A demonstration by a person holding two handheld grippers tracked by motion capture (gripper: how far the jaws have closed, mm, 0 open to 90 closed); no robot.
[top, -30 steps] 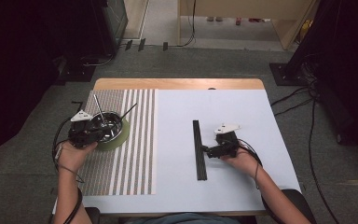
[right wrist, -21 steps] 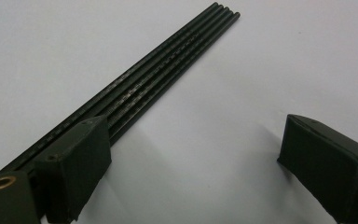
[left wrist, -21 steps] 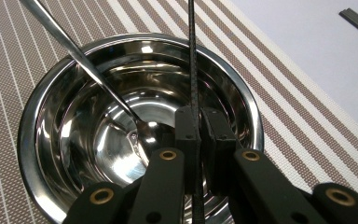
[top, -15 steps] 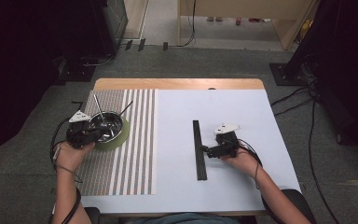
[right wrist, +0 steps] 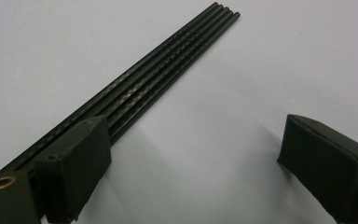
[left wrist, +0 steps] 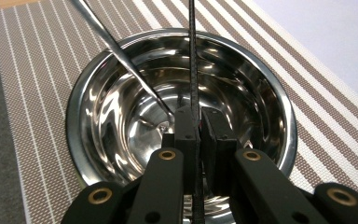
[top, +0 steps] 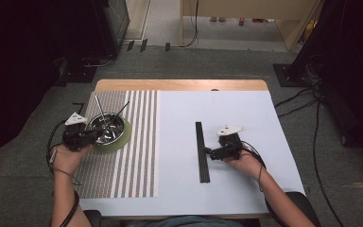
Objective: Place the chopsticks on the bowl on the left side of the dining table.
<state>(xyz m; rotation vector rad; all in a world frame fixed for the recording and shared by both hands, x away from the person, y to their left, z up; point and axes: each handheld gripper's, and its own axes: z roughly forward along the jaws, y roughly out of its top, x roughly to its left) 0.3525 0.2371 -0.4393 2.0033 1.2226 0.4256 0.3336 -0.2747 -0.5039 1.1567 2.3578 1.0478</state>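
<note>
Between the clamped jaws of the left gripper [left wrist: 194,140] stands a thin black rod [left wrist: 192,56], its long axis running straight ahead over the shiny round steel bowl [top: 107,128] just beyond and below the fingertips — a slim silver rod [left wrist: 121,58] already leans inside it. Well apart, the right gripper [right wrist: 191,158] rests with jaws wide and empty — the row of black rods [top: 202,151] on the white surface [top: 264,118] lies against its left jaw, pointing away.

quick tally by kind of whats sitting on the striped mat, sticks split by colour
steel bowl: 1
green plate under it: 1
silver stick leaning in the bowl: 1
black stick leaning in the bowl: 1
total: 4
</note>
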